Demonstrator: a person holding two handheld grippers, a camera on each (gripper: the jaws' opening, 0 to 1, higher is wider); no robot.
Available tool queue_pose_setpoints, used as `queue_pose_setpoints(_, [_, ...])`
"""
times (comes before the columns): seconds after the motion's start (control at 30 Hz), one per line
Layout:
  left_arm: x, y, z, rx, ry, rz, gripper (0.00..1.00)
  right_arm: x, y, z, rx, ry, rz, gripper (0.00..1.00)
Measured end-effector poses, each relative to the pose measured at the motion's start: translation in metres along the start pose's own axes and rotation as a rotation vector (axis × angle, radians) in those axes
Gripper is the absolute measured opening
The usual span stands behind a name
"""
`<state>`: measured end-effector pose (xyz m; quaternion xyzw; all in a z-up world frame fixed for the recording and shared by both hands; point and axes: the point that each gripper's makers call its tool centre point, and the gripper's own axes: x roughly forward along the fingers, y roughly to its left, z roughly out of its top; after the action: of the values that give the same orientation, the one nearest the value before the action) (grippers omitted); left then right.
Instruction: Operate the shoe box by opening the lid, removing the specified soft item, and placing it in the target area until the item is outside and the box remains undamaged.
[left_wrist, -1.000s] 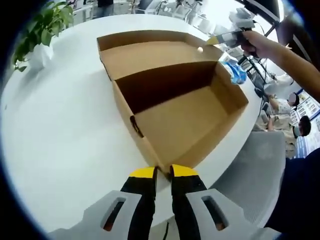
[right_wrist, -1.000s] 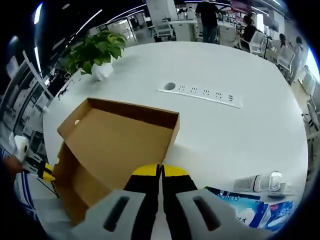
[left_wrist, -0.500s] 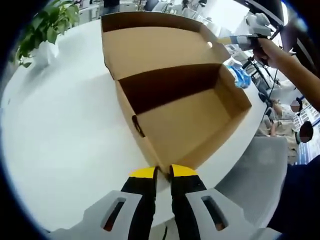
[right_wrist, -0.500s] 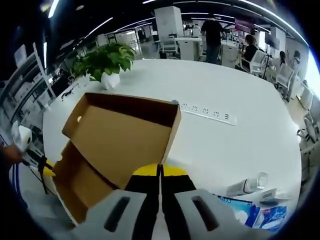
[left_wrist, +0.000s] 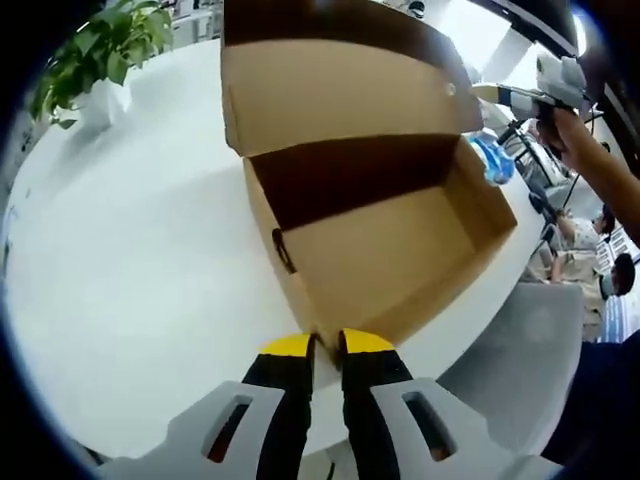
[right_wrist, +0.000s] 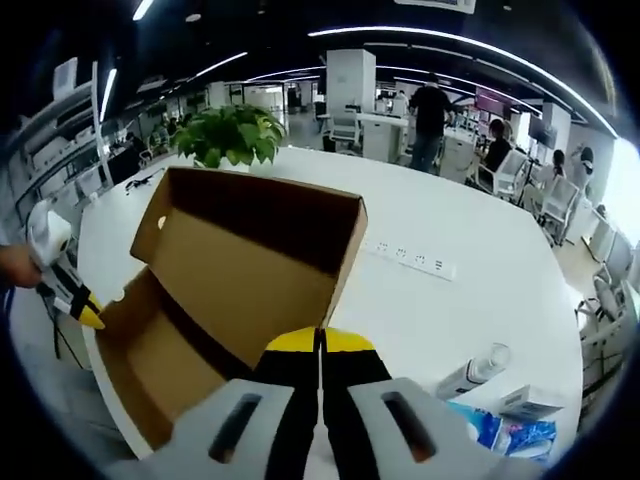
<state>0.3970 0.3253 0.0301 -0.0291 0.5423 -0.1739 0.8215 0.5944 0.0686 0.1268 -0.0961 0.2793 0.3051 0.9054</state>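
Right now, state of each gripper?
Left gripper: shut on the shoe box, clamping its near corner.
Right gripper: shut on the box lid, gripping its edge.

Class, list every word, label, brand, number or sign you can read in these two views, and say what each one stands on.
No text can be read.
Shoe box: plain brown cardboard, no print showing.
Blue-and-white packets on the table: printing too blurred to read.
White bottle: label too small to read.
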Motion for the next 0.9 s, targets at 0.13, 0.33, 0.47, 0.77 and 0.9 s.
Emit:
queue_pose_setpoints(0.13, [0.0,0.001,0.0,-0.003,-0.004,0.011,0.06,-0.01,0.005,0.001,-0.042,-0.059,-0.014,0.0])
queue_pose_setpoints(0.33, [0.0,0.003,0.0,-0.015,-0.015,0.023,0.06,-0.027,0.021,0.002,-0.194,-0.167,-0.027,0.0])
queue_pose_setpoints(0.47, [0.001,0.001,0.001,-0.014,-0.017,0.028,0.06,-0.026,0.013,-0.017,-0.187,-0.15,-0.035,0.0])
queue_pose_setpoints(0.77, [0.001,0.001,0.0,-0.013,-0.017,0.033,0.06,-0.032,0.017,-0.023,-0.176,-0.155,-0.034,0.0])
queue_pose_setpoints(0.9, [0.001,0.002,0.0,-0.011,-0.018,0.038,0.06,-0.036,0.02,-0.029,-0.161,-0.149,-0.039,0.0])
